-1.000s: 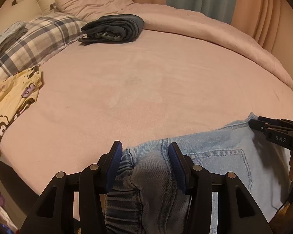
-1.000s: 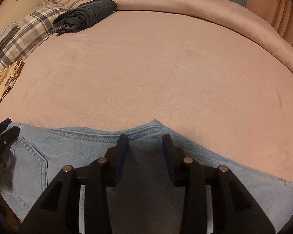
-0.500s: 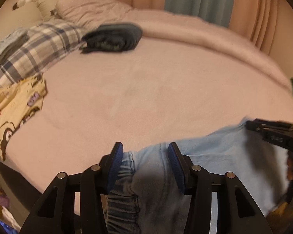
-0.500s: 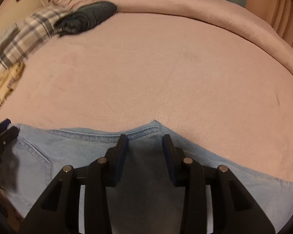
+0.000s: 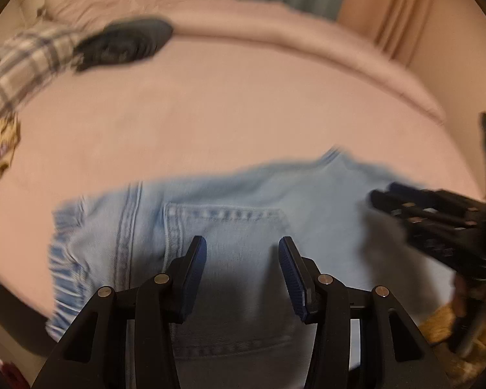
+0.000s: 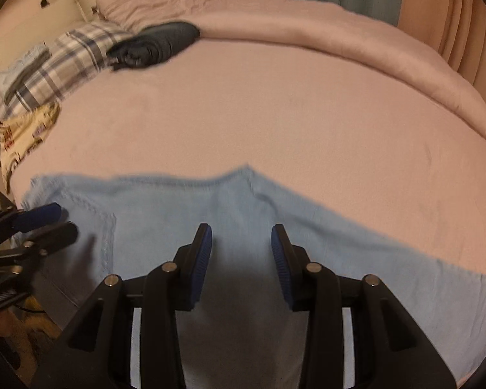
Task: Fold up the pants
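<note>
Light blue jeans [image 5: 243, 201] lie flat along the near edge of the pink bed, back pocket up; they also show in the right wrist view [image 6: 184, 207]. My left gripper [image 5: 242, 253] is open above the pocket, holding nothing. My right gripper [image 6: 241, 240] is open above the seat of the jeans, holding nothing. Each gripper shows at the edge of the other's view: the right one [image 5: 405, 201], the left one [image 6: 48, 220].
A folded dark garment [image 6: 155, 43] lies at the far left of the pink bed [image 6: 275, 103]. A plaid pillow [image 6: 55, 61] and a yellow patterned cloth [image 6: 26, 133] are at the left edge. A pink duvet [image 6: 340, 32] is bunched along the back.
Both grippers have let go of the jeans and pulled back; the jeans now lie spread farther onto the bed. The left wrist view is blurred by motion.
</note>
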{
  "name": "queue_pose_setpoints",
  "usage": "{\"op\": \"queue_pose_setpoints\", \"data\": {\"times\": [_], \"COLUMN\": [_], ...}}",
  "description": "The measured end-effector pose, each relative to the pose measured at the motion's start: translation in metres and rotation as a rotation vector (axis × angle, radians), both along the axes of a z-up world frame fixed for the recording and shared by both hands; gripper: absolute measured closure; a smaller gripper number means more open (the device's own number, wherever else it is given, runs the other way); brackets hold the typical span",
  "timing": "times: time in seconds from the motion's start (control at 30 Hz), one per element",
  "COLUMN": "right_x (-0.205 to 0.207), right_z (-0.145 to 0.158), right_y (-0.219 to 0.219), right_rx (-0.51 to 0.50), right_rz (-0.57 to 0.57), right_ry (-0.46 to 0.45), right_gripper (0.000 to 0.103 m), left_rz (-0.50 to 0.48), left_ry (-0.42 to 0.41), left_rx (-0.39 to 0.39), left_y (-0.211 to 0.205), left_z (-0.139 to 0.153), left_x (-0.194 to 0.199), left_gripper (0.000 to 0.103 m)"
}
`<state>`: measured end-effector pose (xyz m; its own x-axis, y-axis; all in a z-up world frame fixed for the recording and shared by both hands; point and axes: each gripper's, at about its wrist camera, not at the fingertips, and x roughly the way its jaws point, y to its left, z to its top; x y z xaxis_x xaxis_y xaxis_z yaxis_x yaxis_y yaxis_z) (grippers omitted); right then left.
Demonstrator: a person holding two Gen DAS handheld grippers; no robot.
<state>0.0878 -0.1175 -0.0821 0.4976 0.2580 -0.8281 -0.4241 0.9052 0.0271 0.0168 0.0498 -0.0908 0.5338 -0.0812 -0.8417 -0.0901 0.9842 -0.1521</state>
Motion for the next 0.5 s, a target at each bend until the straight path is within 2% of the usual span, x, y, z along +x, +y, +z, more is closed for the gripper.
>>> {"op": "queue_pose_setpoints", "data": {"times": [0.13, 0.5], "right_x": [0.01, 0.01], "right_z": [-0.027, -0.026], "right_y": [-0.004, -0.015], "right_rx": [-0.037, 0.005], "right_rz": [-0.05, -0.087], "right_ry": [0.053, 0.037], "right_gripper": [0.065, 0.067], "left_rz": [0.009, 0.015], "left_ry": [0.002, -0.004], "left_rx": [-0.013, -0.014], "left_y": [0.0, -0.001], "left_z": [-0.007, -0.009], "left_x": [0.002, 0.0], "left_gripper": [0.054, 0.054]}}
